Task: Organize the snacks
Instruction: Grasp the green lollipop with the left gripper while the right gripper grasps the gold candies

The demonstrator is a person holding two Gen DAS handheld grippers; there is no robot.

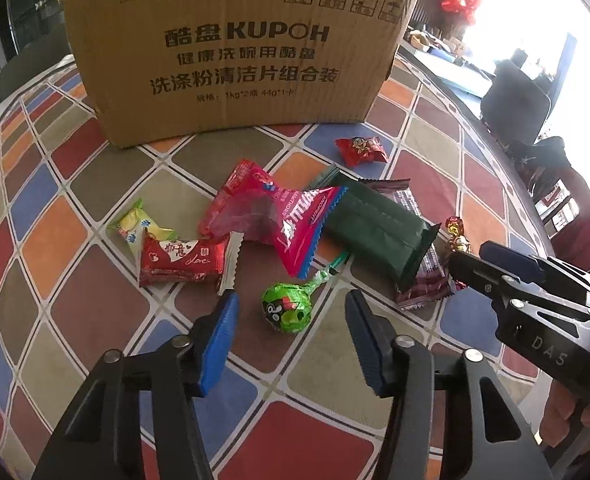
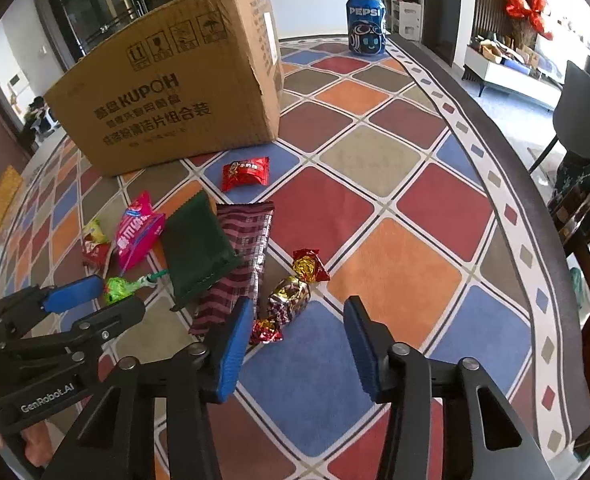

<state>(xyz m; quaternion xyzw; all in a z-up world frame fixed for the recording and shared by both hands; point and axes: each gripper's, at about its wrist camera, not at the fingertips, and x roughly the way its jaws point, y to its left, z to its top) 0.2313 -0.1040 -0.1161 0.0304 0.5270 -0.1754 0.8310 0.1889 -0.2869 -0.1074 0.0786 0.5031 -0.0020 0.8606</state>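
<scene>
A green foil lollipop [image 1: 285,311] lies on the checked tablecloth between the blue pads of my left gripper [image 1: 291,297], which is open with a gap on both sides. My right gripper [image 2: 299,302] is open around a gold-and-red twist candy [image 2: 290,297], with clear space on its right side. Behind them lie a dark green packet [image 1: 379,232], a pink packet [image 1: 263,216], a maroon striped bar [image 2: 243,248], a red "love" packet [image 1: 183,262], a yellow-green candy [image 1: 137,226] and a small red candy [image 2: 245,174]. A cardboard box [image 1: 235,52] stands at the back.
A Pepsi can [image 2: 367,26] stands far back, to the right of the box. The round table's edge [image 2: 507,168] curves along the right, with a dark chair [image 2: 583,100] beyond it. A yellow object [image 2: 1,200] lies at the far left.
</scene>
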